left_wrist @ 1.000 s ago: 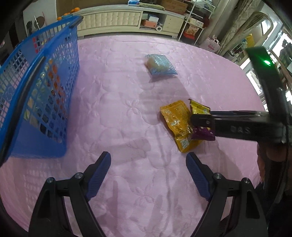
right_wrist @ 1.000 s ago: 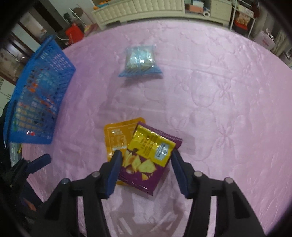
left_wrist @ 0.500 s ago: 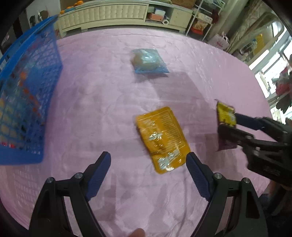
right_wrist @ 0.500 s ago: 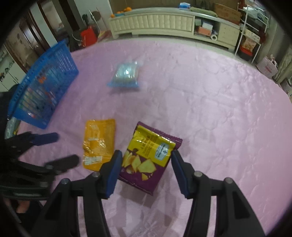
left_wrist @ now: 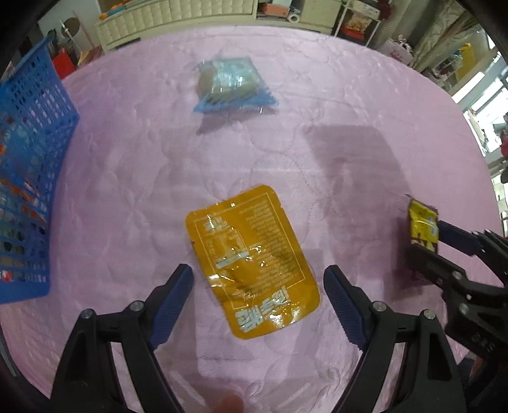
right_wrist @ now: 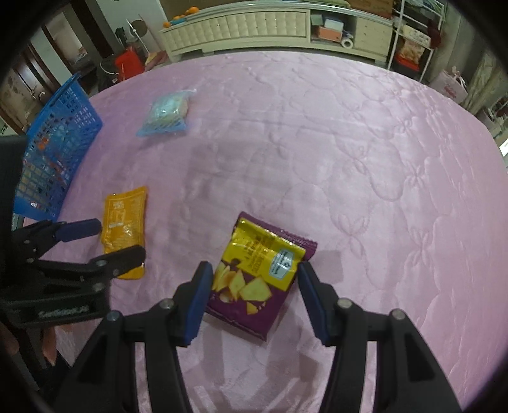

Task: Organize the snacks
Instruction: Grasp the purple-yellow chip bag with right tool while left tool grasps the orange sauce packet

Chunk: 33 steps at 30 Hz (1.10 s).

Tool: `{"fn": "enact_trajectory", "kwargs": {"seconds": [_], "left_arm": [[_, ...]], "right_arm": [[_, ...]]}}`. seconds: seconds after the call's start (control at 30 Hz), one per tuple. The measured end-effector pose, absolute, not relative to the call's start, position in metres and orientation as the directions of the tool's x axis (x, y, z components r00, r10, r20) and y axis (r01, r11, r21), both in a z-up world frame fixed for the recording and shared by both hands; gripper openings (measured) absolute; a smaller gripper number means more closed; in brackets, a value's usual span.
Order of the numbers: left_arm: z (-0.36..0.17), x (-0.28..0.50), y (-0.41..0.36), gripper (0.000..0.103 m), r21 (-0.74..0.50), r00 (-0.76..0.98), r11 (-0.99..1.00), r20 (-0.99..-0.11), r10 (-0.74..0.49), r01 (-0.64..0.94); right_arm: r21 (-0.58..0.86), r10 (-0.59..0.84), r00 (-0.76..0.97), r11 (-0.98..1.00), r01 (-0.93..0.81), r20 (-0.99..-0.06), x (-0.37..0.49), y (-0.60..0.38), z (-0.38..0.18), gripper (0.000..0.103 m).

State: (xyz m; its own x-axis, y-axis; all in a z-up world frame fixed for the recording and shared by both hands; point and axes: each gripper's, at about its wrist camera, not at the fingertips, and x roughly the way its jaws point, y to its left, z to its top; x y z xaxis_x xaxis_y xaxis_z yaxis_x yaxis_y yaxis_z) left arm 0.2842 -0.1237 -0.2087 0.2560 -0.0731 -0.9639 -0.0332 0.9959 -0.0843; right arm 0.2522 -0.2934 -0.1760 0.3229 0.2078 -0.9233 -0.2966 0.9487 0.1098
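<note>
An orange snack pouch (left_wrist: 250,260) lies flat on the pink bedspread, between the open fingers of my left gripper (left_wrist: 257,281), which is just above it; it also shows in the right wrist view (right_wrist: 124,227). My right gripper (right_wrist: 254,279) is shut on a purple and yellow chips bag (right_wrist: 257,273) and holds it above the bed; the bag also shows at the right of the left wrist view (left_wrist: 423,227). A clear blue packet (left_wrist: 230,83) lies farther back. A blue mesh basket (left_wrist: 28,190) stands at the left.
The pink quilted bedspread (right_wrist: 365,165) covers the whole surface. A cream cabinet (right_wrist: 247,28) and shelves (right_wrist: 409,35) stand beyond the far edge. My left gripper (right_wrist: 122,243) shows at the left of the right wrist view.
My right gripper has lifted the chips bag off the orange pouch and carried it right. My left gripper has moved right, away from the basket, over the orange pouch.
</note>
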Motion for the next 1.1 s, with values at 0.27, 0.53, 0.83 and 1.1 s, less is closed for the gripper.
{"fn": "enact_trajectory", "kwargs": {"seconds": [0.27, 0.53, 0.83, 1.1], "left_arm": [[-0.221, 0.293, -0.141, 0.097, -0.015, 0.266, 1.0, -0.964, -0.009, -0.021], [-0.215, 0.294, -0.14, 0.061, -0.03, 0.271, 0.999, -0.962, -0.025, -0.013], [-0.213, 0.288, -0.132, 0.04, -0.024, 0.276, 0.999, -0.96, -0.036, 0.047], [-0.208, 0.287, -0.129, 0.032, -0.058, 0.303, 0.996, -0.95, -0.076, 0.07]], "right_arm": [[0.13, 0.237, 0.317, 0.937, -0.324, -0.918, 0.251, -0.285, -0.174, 0.06], [0.144, 0.249, 0.306, 0.934, -0.327, -0.919, 0.253, -0.281, -0.179, 0.06], [0.19, 0.3, 0.277, 0.913, -0.361, -0.913, 0.251, -0.265, -0.186, 0.06], [0.211, 0.325, 0.296, 0.91, -0.358, -0.898, 0.25, -0.258, -0.184, 0.06]]}}
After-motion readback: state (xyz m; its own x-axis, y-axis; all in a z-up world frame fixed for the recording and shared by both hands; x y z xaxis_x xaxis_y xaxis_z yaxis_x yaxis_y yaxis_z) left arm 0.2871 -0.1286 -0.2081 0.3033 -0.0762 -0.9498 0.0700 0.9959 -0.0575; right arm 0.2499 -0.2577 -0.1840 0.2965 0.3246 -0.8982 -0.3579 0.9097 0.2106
